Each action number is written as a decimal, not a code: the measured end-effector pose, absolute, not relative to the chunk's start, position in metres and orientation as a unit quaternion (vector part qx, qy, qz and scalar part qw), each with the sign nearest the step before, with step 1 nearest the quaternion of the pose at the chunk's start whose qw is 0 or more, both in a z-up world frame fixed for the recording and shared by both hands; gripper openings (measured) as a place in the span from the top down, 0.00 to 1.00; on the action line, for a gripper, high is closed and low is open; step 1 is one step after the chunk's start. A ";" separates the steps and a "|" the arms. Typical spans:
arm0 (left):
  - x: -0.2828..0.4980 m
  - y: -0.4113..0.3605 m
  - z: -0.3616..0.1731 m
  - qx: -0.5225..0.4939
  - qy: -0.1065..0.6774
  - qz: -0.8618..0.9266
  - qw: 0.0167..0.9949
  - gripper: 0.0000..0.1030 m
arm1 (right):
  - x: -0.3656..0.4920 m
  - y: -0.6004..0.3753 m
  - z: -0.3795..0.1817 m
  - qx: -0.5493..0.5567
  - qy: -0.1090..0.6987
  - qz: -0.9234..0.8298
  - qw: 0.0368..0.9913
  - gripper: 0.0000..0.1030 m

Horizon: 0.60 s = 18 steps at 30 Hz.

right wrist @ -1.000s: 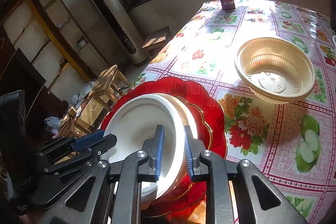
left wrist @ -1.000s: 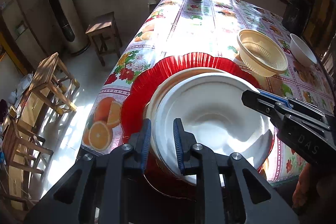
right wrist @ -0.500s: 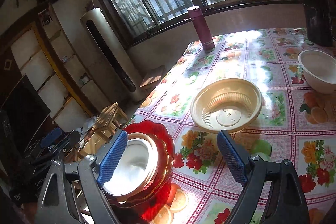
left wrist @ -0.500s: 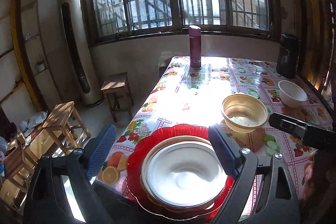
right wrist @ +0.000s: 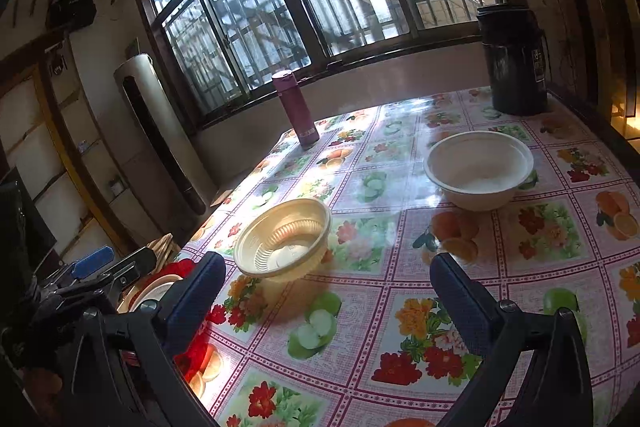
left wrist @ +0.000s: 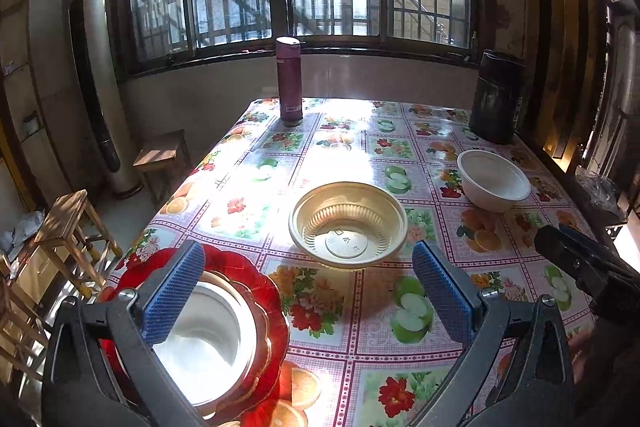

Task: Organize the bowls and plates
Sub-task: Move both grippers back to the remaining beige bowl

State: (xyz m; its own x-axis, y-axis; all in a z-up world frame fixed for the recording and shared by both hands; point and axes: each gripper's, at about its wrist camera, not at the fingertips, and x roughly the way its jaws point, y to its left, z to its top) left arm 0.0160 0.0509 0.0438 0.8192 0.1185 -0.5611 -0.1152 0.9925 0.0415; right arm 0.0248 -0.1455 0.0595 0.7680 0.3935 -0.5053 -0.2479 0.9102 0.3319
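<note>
A red scalloped plate (left wrist: 264,291) lies at the table's near left corner, with a cream plate and a white plate (left wrist: 208,347) stacked on it. The stack also shows in the right wrist view (right wrist: 158,289). A ribbed cream bowl (left wrist: 347,229) (right wrist: 286,239) stands mid-table. A white bowl (left wrist: 493,181) (right wrist: 478,169) stands at the far right. My left gripper (left wrist: 308,295) is open and empty, above the near table edge. My right gripper (right wrist: 326,297) is open and empty, over the tablecloth, in front of the cream bowl.
A maroon flask (left wrist: 289,85) (right wrist: 296,115) stands at the far edge by the window. A black canister (left wrist: 496,97) (right wrist: 514,61) stands at the far right corner. Wooden stools (left wrist: 76,223) stand on the floor to the left of the table.
Both grippers, shut on the white plate's rim a second ago, have opened and drawn back and up. The white plate now rests on the stack. Both views have swung right.
</note>
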 end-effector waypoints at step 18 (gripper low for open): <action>0.061 0.026 0.021 0.020 0.330 0.061 0.942 0.00 | 0.062 -0.169 0.034 0.147 0.317 0.160 0.923 0.00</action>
State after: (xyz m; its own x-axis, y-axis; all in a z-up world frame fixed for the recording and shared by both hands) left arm 0.0613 0.0260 0.0209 0.7752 0.1282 -0.6186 -0.1012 0.9917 0.0787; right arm 0.0617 -0.1687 0.0339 0.7473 0.3892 -0.5386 -0.2021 0.9053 0.3737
